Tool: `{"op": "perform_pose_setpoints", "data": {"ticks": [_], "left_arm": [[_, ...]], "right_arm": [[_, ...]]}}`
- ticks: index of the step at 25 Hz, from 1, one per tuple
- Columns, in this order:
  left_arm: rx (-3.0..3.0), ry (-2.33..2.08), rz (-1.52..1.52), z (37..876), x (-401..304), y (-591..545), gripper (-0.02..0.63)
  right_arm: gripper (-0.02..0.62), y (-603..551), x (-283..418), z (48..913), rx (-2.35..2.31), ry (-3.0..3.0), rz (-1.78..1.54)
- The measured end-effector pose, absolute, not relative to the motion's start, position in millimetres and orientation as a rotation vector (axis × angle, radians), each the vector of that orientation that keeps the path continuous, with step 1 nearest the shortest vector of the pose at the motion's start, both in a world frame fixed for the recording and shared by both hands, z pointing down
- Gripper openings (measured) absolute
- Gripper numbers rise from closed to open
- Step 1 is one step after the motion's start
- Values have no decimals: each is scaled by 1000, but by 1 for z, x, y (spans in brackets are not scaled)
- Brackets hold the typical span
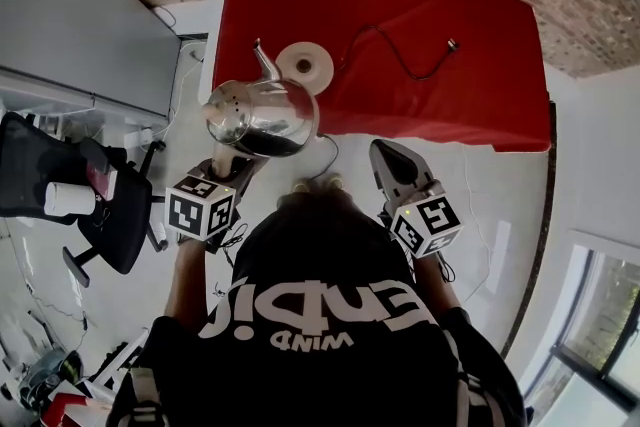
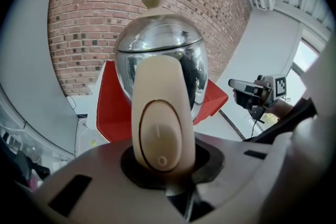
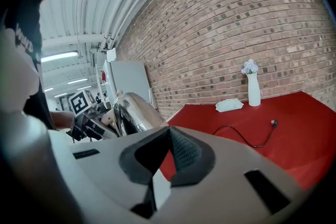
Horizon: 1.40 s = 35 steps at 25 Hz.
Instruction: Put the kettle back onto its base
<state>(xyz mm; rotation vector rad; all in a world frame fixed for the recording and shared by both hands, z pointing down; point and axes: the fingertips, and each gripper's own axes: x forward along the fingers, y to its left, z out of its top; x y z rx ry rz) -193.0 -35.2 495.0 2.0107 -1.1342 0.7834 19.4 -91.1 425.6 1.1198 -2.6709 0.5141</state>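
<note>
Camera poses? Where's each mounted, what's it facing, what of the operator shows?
Head view: on the head, steeply down at the red table and base; torso, left tool, right tool show.
Left gripper view: on the left tool, along its jaws clamped on the kettle handle, toward brick wall.
Right gripper view: on the right tool, along its closed jaws toward the red table; torso at left.
Shared: all show the kettle.

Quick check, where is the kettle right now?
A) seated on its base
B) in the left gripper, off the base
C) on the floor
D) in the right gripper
B: the left gripper is shut on the kettle by its handle, and the base sits bare on the red table.
</note>
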Motion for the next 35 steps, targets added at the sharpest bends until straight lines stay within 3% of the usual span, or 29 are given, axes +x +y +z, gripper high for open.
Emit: {"op": "perform_pose_setpoints", "data": {"ticks": [35], "left_arm": [[2037,-1110,1053,528,-178,-211,60]], "right_arm": [[23,-141,73,442,1230,-2637,591]]}}
